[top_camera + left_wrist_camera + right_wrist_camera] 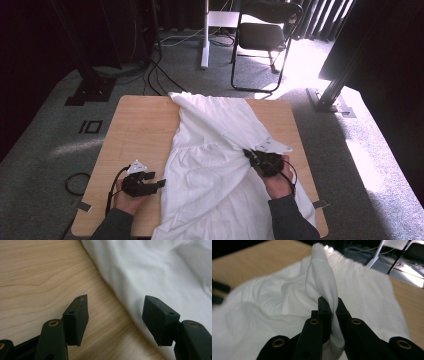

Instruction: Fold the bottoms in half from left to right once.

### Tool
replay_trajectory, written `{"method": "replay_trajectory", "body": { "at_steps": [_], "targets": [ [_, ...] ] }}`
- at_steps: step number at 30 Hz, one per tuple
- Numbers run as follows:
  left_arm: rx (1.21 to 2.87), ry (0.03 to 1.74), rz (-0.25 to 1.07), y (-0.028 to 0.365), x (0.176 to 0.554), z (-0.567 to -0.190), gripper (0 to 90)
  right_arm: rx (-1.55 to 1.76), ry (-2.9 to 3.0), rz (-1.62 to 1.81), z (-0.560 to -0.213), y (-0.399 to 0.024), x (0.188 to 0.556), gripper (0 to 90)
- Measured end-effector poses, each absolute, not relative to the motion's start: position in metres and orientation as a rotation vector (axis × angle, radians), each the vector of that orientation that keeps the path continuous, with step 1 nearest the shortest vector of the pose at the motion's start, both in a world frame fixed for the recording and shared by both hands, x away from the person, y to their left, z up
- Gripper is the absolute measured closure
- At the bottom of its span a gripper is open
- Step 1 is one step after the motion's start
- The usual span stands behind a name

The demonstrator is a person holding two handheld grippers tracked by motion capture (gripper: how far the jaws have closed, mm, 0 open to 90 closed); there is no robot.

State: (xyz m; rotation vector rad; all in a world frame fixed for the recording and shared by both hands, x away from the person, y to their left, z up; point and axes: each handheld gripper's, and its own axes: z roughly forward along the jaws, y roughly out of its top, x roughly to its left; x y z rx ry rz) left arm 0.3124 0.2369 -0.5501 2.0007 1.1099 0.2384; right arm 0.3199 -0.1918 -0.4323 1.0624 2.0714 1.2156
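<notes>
A white garment [210, 165] lies spread over the middle of the wooden table [140, 125], reaching from the far edge to the near one. My right gripper [250, 155] is shut on a pinched fold of this cloth [322, 277], which rises in a ridge from between its jaws. My left gripper [159, 183] sits low at the garment's left edge, open. In the left gripper view its pads [76, 317] straddle the cloth's hem [130, 307]: one over bare wood, the other over the fabric, neither pressing it.
A black folding chair [262, 35] and a white stand [205, 35] are on the carpet beyond the table. Cables [155, 75] run across the floor at the back left. Bare wood shows on the table's left third.
</notes>
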Motion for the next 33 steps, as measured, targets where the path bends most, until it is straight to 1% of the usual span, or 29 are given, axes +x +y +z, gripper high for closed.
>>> {"method": "replay_trajectory", "body": {
  "at_steps": [2, 3, 6, 11, 13, 14, 15, 16, 18, 19, 21, 25, 27, 28, 32, 33],
  "targets": [
    [1.999, 1.1, 0.225, 0.235, 0.313, -0.55, 38.7, 1.076, 2.044, 1.236, -0.428, -0.197, 0.32, 87.3],
    [1.99, 1.081, 0.188, 0.227, 0.314, -0.551, 38.7, 1.108, 2.012, 1.259, -0.424, -0.207, 0.32, 87.2],
    [2.006, 1.037, 0.138, 0.209, 0.316, -0.554, 37.6, 1.117, 2.006, 1.252, -0.425, -0.214, 0.32, 87.2],
    [2.03, 0.991, 0.121, 0.181, 0.321, -0.556, 35.7, 1.128, 2.009, 1.253, -0.43, -0.218, 0.319, 87.1],
    [2.014, 0.98, 0.091, 0.171, 0.322, -0.557, 36.9, 1.131, 2.011, 1.257, -0.431, -0.22, 0.319, 87.1],
    [2.014, 0.98, 0.091, 0.171, 0.322, -0.557, 39.7, 1.131, 2.011, 1.257, -0.431, -0.22, 0.319, 87.1],
    [2.046, 0.947, 0.101, 0.159, 0.322, -0.557, 39.7, 1.132, 2.009, 1.261, -0.43, -0.22, 0.319, 87.1],
    [2.079, 0.935, 0.112, 0.154, 0.321, -0.556, 54.0, 1.128, 2.0, 1.266, -0.428, -0.221, 0.319, 87.1],
    [2.114, 0.892, 0.198, 0.147, 0.319, -0.552, 84.4, 1.127, 1.989, 1.27, -0.426, -0.223, 0.318, 87.1],
    [2.091, 0.875, 0.222, 0.149, 0.317, -0.545, 88.1, 1.125, 1.983, 1.268, -0.424, -0.225, 0.317, 87.1],
    [2.019, 0.855, 0.282, 0.161, 0.311, -0.52, 88.9, 1.127, 1.977, 1.268, -0.422, -0.229, 0.316, 87.1],
    [1.935, 0.849, 0.429, 0.198, 0.298, -0.465, 89.1, 1.139, 1.988, 1.27, -0.424, -0.235, 0.313, 87.2],
    [1.935, 0.849, 0.429, 0.198, 0.298, -0.465, 89.1, 1.138, 1.997, 1.301, -0.426, -0.236, 0.312, 87.2],
    [1.903, 0.849, 0.445, 0.213, 0.291, -0.441, 89.1, 1.129, 2.016, 1.355, -0.429, -0.234, 0.309, 87.2],
    [1.925, 0.843, 0.437, 0.203, 0.295, -0.44, 88.5, 1.122, 2.009, 1.31, -0.432, -0.232, 0.306, 87.2],
    [1.942, 0.827, 0.396, 0.191, 0.299, -0.445, 88.5, 1.134, 1.997, 1.302, -0.432, -0.235, 0.306, 87.2]
  ]
}}
